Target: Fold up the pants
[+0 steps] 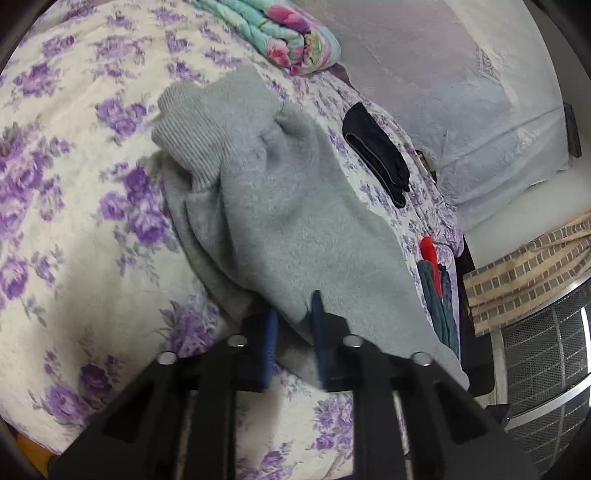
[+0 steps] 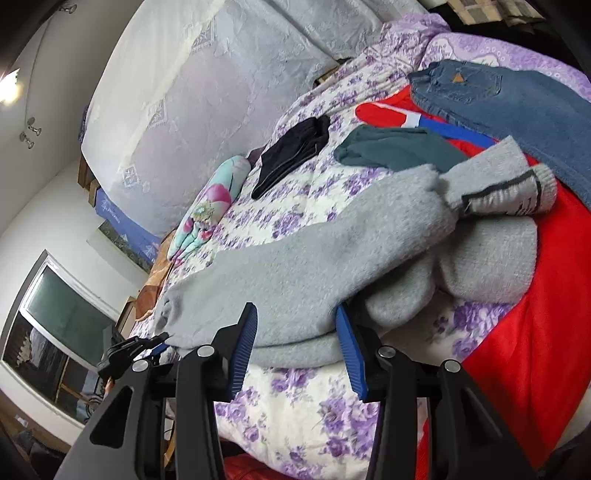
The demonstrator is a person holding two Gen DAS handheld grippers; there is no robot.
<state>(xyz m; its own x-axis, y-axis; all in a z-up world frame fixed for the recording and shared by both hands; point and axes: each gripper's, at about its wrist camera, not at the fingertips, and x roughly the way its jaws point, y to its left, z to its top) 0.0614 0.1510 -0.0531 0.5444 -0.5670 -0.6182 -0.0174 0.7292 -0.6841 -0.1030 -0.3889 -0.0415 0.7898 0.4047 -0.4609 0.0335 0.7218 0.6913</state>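
Grey fleece sweatpants (image 1: 295, 236), one pair, lie crumpled on the bed's white quilt with purple flowers (image 1: 74, 206), one ribbed cuff (image 1: 192, 136) bunched up and the waistband (image 2: 506, 192) turned over beside a red garment (image 2: 535, 314). Around them lie one folded black garment (image 1: 376, 151), one dark green one (image 2: 395, 147), one pair of blue jeans (image 2: 517, 107) and one rolled floral blanket (image 1: 291, 33). Two grippers are in play: the left gripper (image 1: 293, 332) has its jaws clamped on the grey fabric's edge; the right gripper (image 2: 295, 343) has its jaws apart with a fold of the pants between them, not pressed.
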